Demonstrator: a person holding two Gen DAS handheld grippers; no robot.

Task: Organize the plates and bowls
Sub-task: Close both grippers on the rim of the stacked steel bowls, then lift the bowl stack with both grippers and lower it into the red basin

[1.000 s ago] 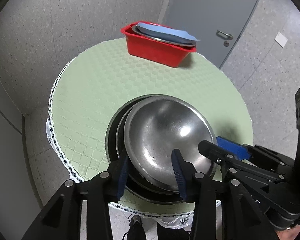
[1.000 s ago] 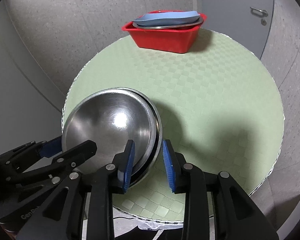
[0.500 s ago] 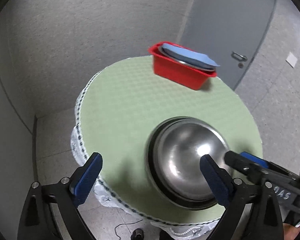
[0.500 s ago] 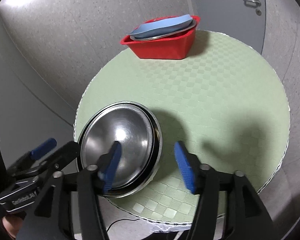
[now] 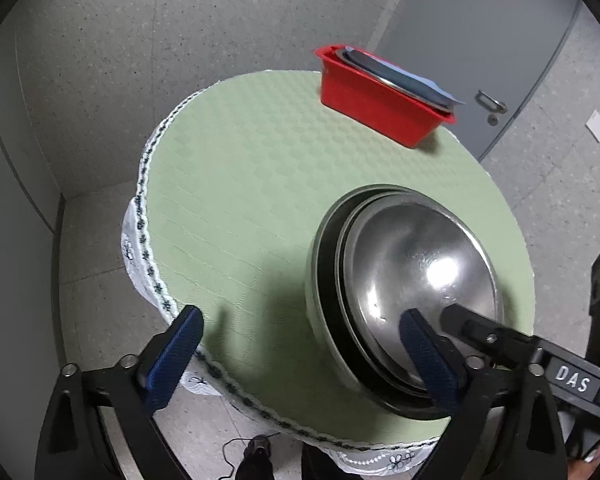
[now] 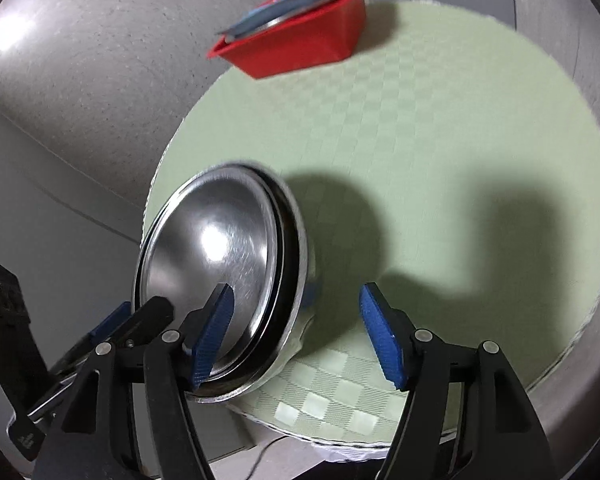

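Note:
A stack of nested steel bowls (image 5: 412, 280) (image 6: 212, 256) sits at the near edge of the round green table (image 5: 240, 200) (image 6: 420, 140). My left gripper (image 5: 302, 352) is wide apart and closing; the stack's left rim lies between its blue pads, untouched. One left pad (image 5: 424, 356) hovers over the top bowl, the other hangs off the table edge. My right gripper (image 6: 298, 336) is opening and straddles the stack's right rim without pressing it. A red tub (image 5: 380, 96) (image 6: 300, 48) at the far side holds a steel plate and a blue one.
The right gripper's black frame (image 5: 500, 340) crosses the left wrist view at lower right; the left gripper's frame (image 6: 100, 340) shows at lower left in the right wrist view. A grey door (image 5: 480, 40) stands behind the tub. A lace cloth edge hangs off the table.
Both grippers stood nearly shut at the top bowl's rim a second ago and have since spread wide. The top bowl now rests in the stack. Both hands have sunk and rolled.

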